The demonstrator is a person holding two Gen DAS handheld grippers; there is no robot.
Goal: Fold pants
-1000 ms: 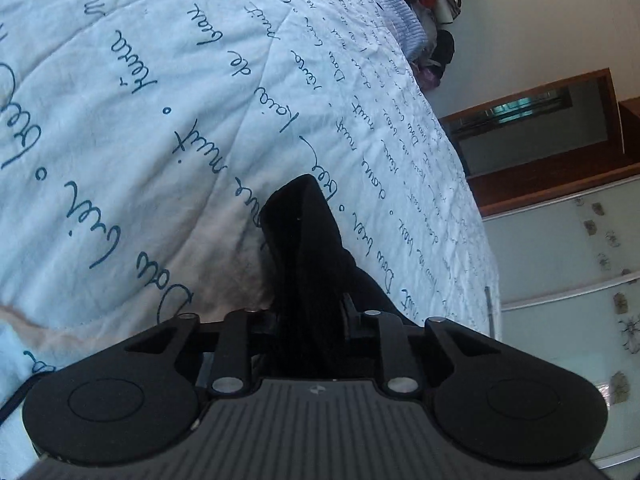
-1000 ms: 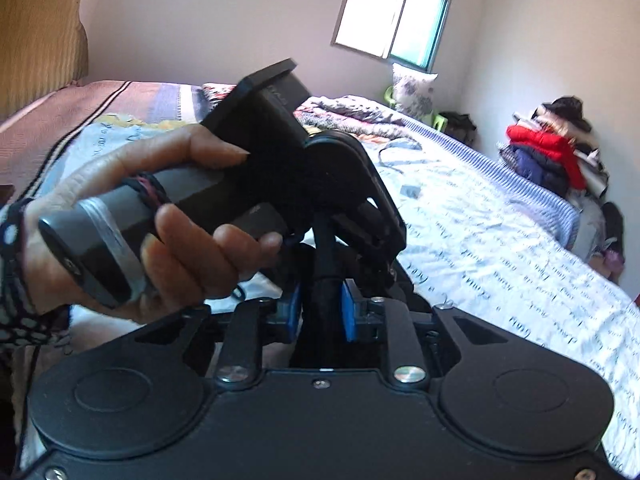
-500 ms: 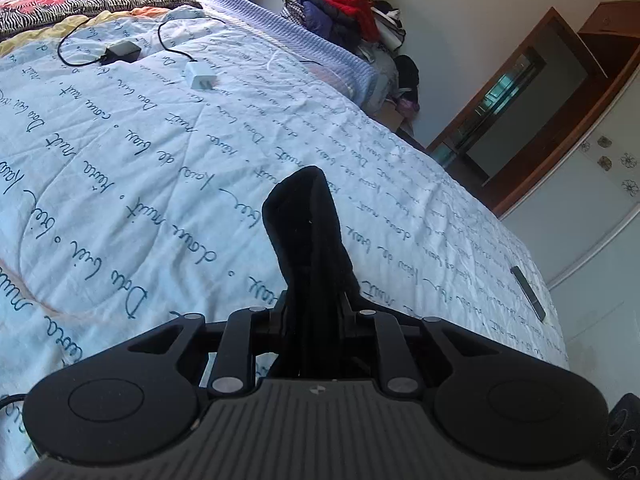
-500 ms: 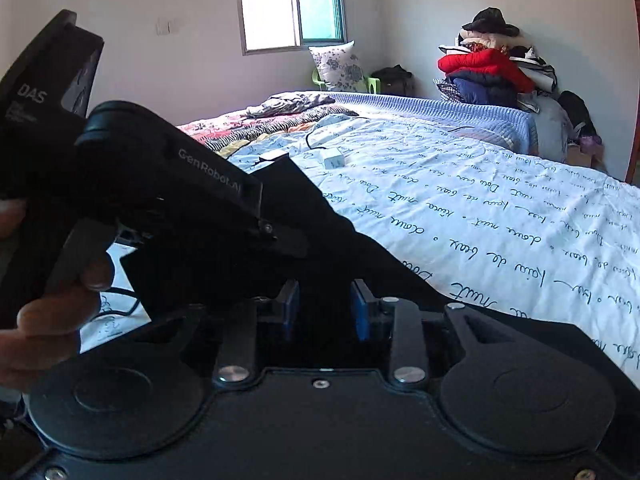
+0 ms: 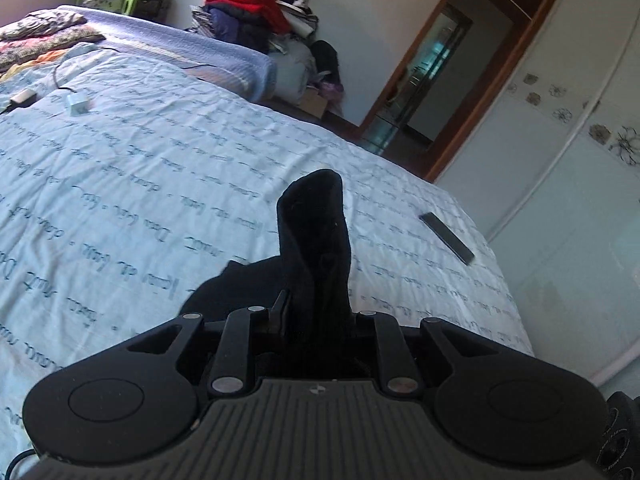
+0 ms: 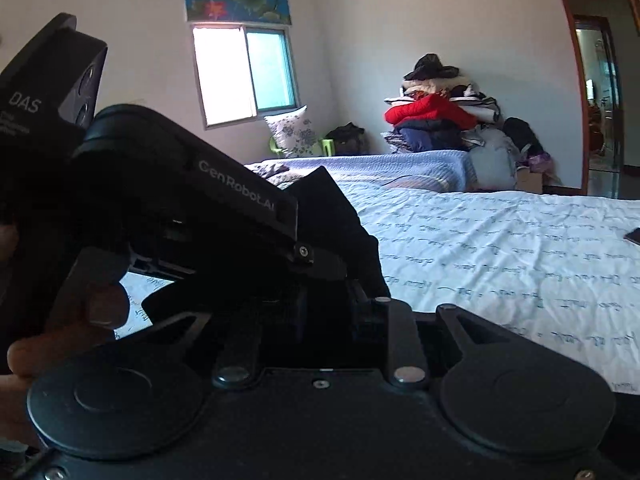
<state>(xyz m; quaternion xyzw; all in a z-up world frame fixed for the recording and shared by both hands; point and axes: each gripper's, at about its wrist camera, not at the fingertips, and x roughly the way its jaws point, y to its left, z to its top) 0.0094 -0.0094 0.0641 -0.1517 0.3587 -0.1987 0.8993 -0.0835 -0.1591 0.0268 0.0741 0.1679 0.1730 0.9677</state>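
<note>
Pants (image 5: 316,240), black, bunched up & clamped in the left tongs (image 5: 314,312); a fold sticks up past the tips, more dark cloth spills down onto the bed (image 5: 120,168) just below. Right tongs (image 6: 320,312) are closing, with dark pants fabric (image 6: 340,220) between them; whether the pads press it yet, can't tell, too dark there.

Containers: no real bin or box seen. Nearest thing is the clothes heap (image 6: 436,120) against the far wall, red garment on top of dark blue ones, w/ a black item crowning it.

Writing: bed cover is pale blue w/ dark cursive script all over; words too warped to read for sure. In the right wrist view the left device (image 6: 192,200) shows "GenRobot.AI" on its side & "DAS" on the block at top left, smaller lines under it unreadable. A person's fingers (image 6: 100,308) wrap its handle.

Also on the bed: dark flat slab, phone or remote (image 5: 446,238), near the far edge; small pale charger block (image 5: 78,103) w/ cable. Window (image 6: 244,74) w/ floral panel above it.
</note>
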